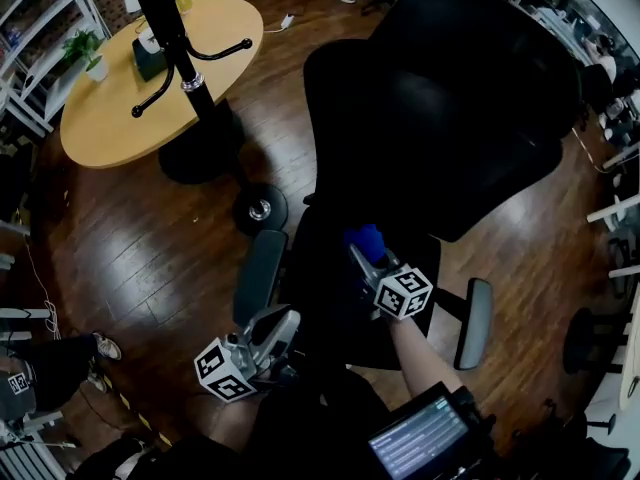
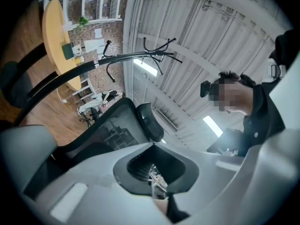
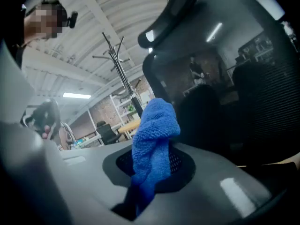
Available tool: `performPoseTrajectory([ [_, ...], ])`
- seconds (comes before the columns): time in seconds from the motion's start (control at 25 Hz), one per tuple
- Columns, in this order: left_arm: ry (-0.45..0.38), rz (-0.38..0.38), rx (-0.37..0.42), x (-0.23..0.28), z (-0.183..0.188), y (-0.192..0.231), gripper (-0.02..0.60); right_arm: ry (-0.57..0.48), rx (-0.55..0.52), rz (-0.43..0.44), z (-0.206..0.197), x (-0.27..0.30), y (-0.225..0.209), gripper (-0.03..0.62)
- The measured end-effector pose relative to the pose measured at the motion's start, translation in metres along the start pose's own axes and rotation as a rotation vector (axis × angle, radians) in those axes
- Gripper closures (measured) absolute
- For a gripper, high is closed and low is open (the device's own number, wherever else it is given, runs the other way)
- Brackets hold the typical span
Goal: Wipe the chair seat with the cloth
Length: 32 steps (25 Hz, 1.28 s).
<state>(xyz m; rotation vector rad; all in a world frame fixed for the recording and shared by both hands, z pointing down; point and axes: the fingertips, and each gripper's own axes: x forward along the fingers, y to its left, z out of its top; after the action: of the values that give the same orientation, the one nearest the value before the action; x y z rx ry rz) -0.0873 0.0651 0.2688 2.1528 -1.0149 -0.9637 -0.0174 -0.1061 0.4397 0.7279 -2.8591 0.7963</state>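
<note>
In the head view, a black chair (image 1: 450, 118) fills the middle, its seat (image 1: 325, 298) lying between the two grippers. The right gripper (image 1: 372, 258) is over the seat, with a blue cloth (image 1: 366, 240) bunched at its tip; whether the cloth touches the seat cannot be told. The left gripper (image 1: 280, 333) sits lower left, just beside the left armrest (image 1: 258, 273). A round table (image 1: 130, 98) and a coat stand (image 1: 180, 48) are at upper left.

In the left gripper view, the left gripper (image 2: 154, 175) has its jaws drawn together with nothing between them. The chair back (image 2: 112, 132) rises beyond it, and a person (image 2: 265, 111) is at the right.

In the right gripper view, the right gripper (image 3: 151, 175) is clamped on the cloth (image 3: 154, 130), which stands up out of the jaws. The chair back (image 3: 262, 97) is at the right.
</note>
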Motion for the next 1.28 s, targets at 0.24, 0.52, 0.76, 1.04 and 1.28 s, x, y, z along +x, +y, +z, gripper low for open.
performPoseTrajectory([
  [0.24, -0.029, 0.055, -0.018, -0.029, -0.009, 0.055, 0.589, 0.199, -0.058, -0.102, -0.089, 0.124, -0.079, 0.542],
  [0.52, -0.032, 0.063, -0.047, -0.036, -0.024, 0.085, 0.589, 0.378, -0.232, -0.172, -0.164, 0.192, -0.108, 0.540],
  [0.76, -0.014, 0.082, -0.036, -0.041, -0.025, 0.095, 0.589, 0.336, -0.241, -0.248, -0.161, 0.190, -0.116, 0.542],
  [1.04, 0.001, 0.093, -0.022, -0.033, -0.032, 0.100, 0.589, 0.390, -0.187, -0.450, -0.162, 0.105, -0.200, 0.542],
  [1.28, 0.023, 0.085, -0.028, -0.019, -0.037, 0.097, 0.589, 0.409, -0.118, -0.667, -0.151, -0.023, -0.270, 0.542],
])
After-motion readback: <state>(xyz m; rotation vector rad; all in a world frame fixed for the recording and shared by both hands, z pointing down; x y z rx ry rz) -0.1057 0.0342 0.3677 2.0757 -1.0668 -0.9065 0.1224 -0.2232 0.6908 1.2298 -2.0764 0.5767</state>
